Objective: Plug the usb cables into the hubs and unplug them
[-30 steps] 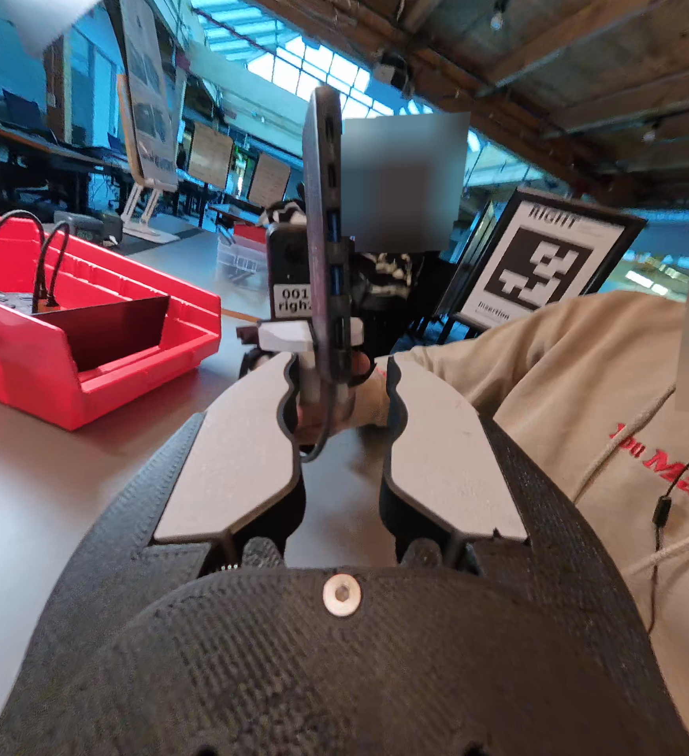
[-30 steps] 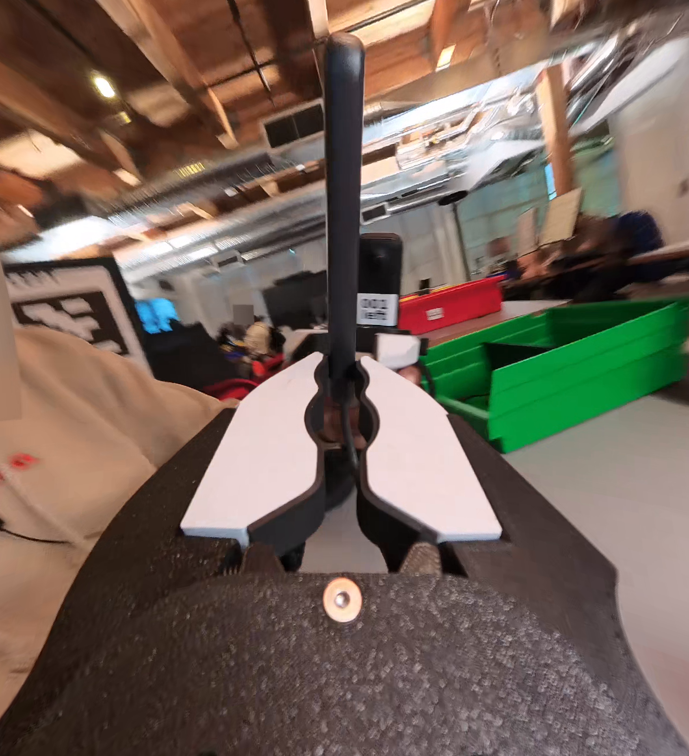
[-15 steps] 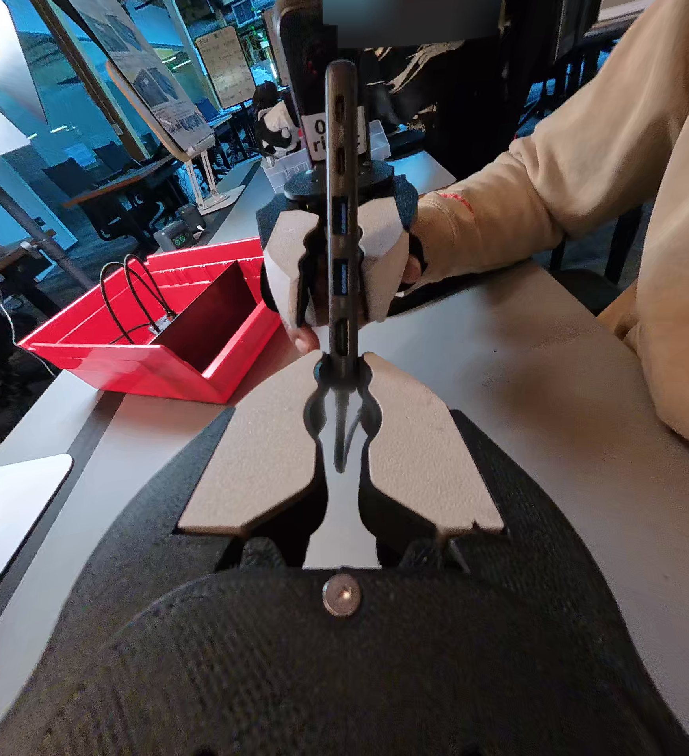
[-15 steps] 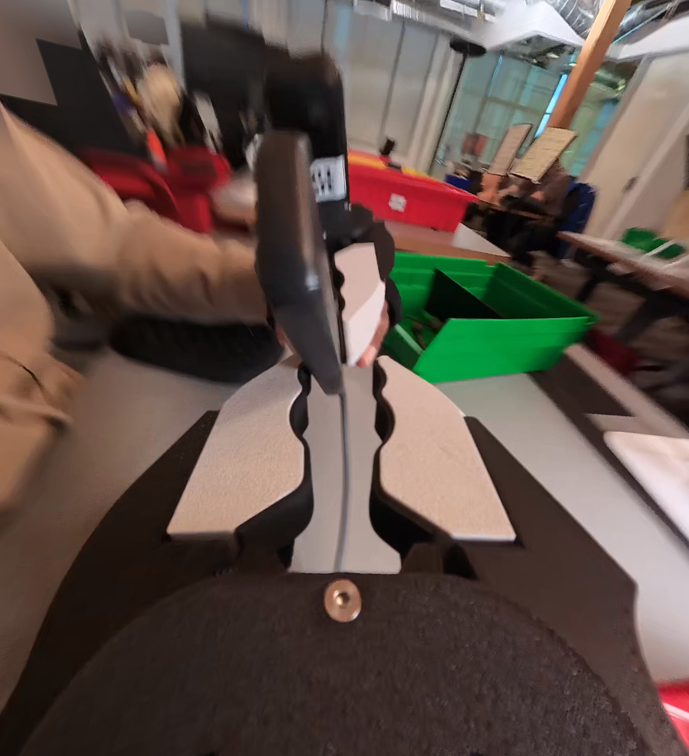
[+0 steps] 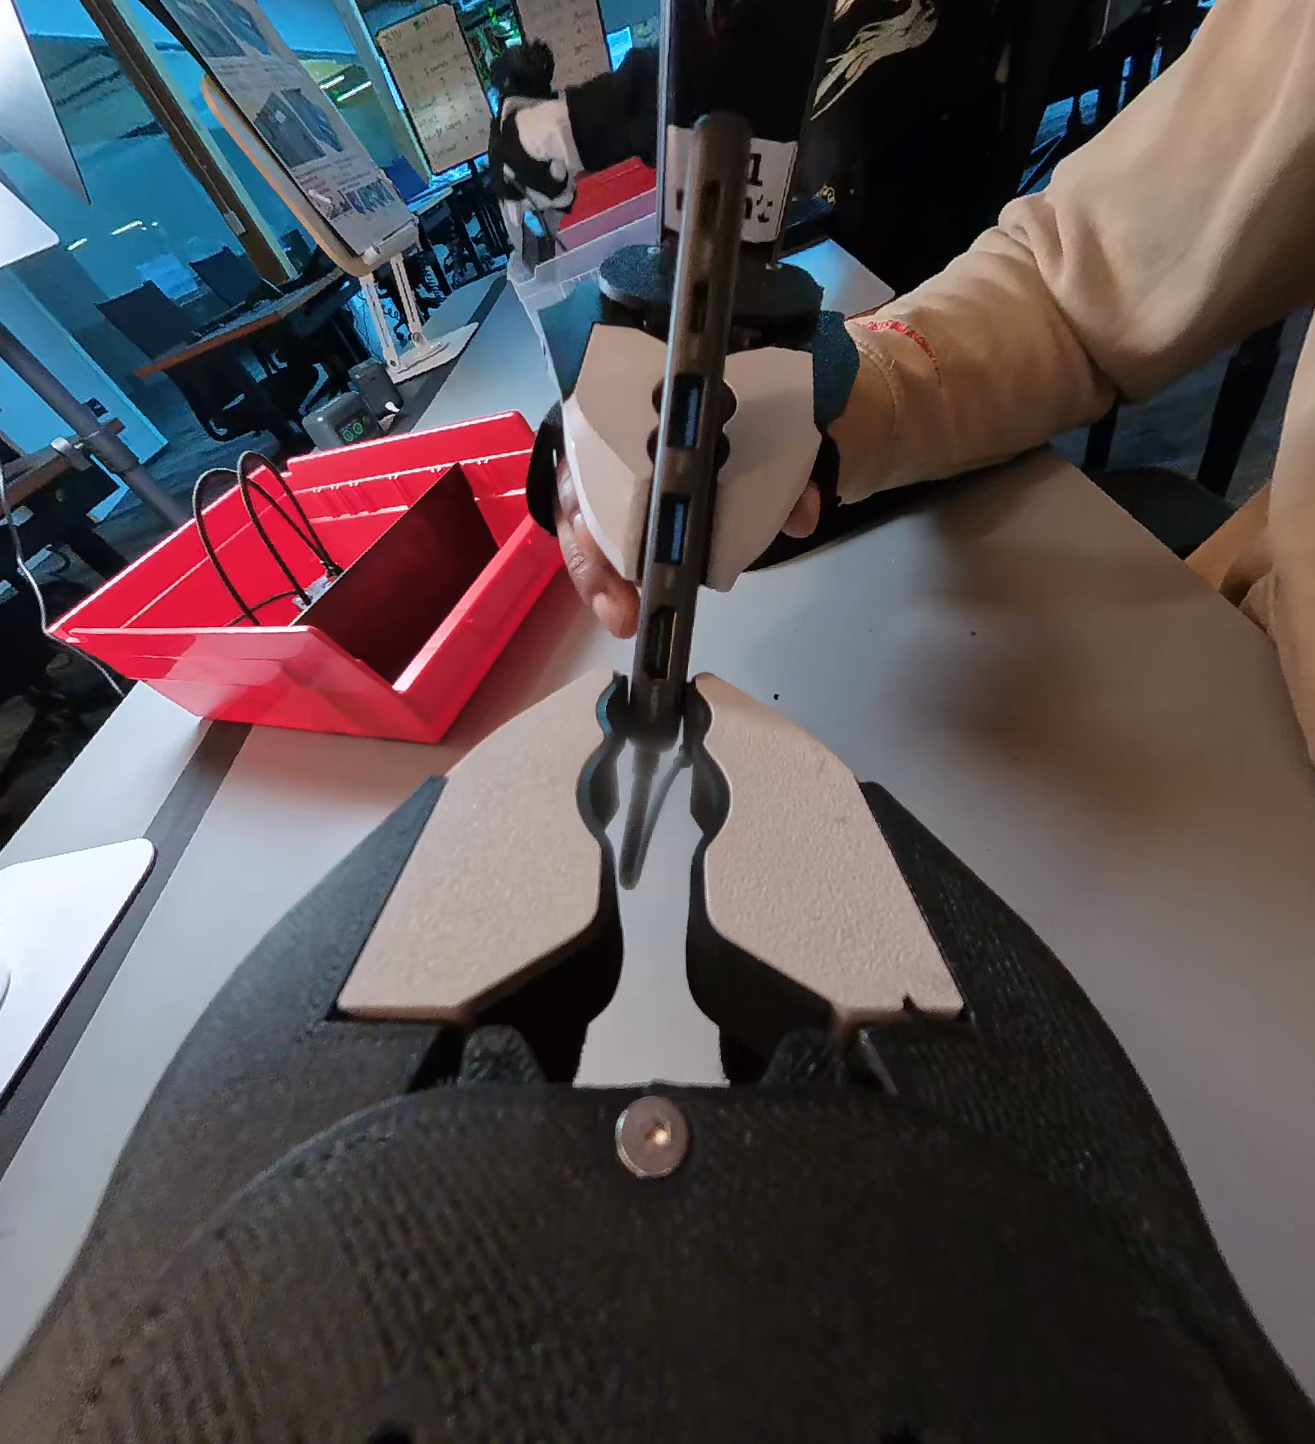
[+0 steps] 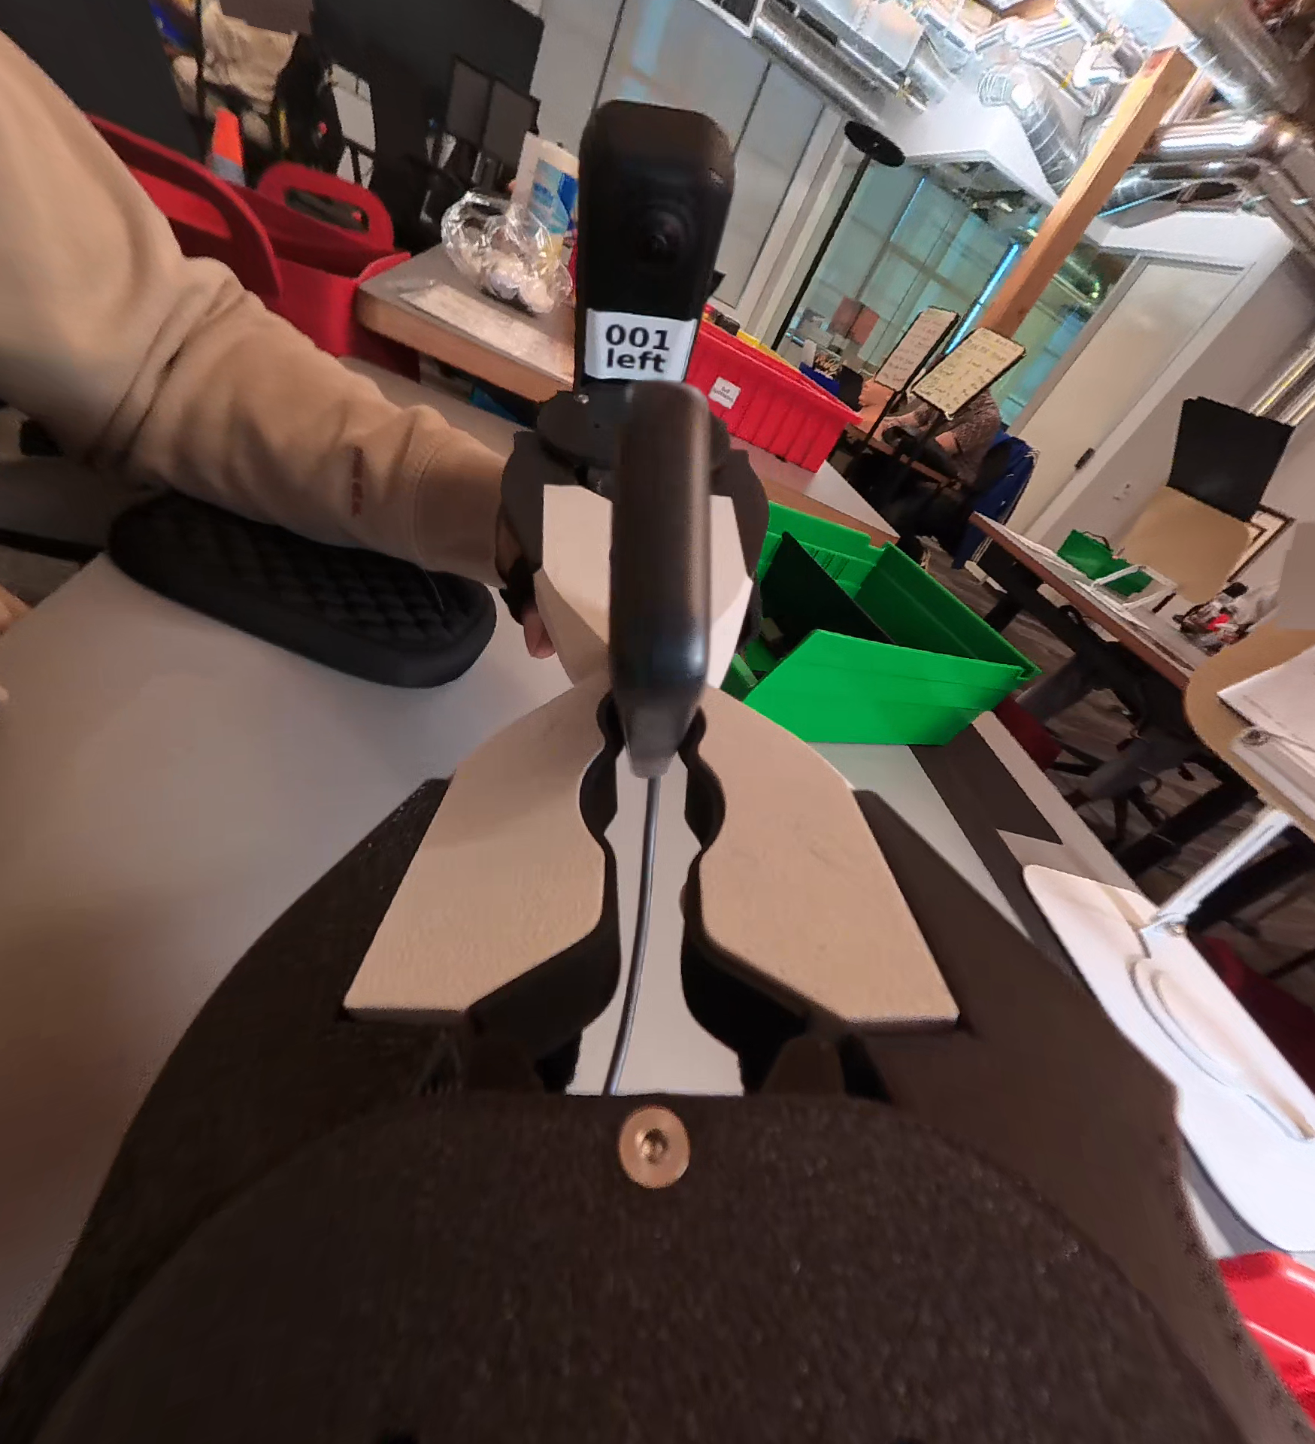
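Grippers meet over a grey table (image 5: 990, 703): the left gripper (image 5: 650, 691) pinches the near end of a dark hub (image 5: 681, 437), the right gripper (image 6: 650, 723) clamps it too. Red bin (image 5: 263, 664) at ten o'clock holds plugged cables (image 5: 248, 508). Likely a hand-over; next, one grip must release.

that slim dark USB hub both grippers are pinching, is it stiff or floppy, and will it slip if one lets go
The USB hub probably handles as a stiff bar: it stands straight between the left gripper and right gripper, with no sag. Its thin cable hangs curved, so that part looks floppy. The casing looks smooth, and each grip catches only a narrow edge, so held by one gripper alone it might pivot or slide.
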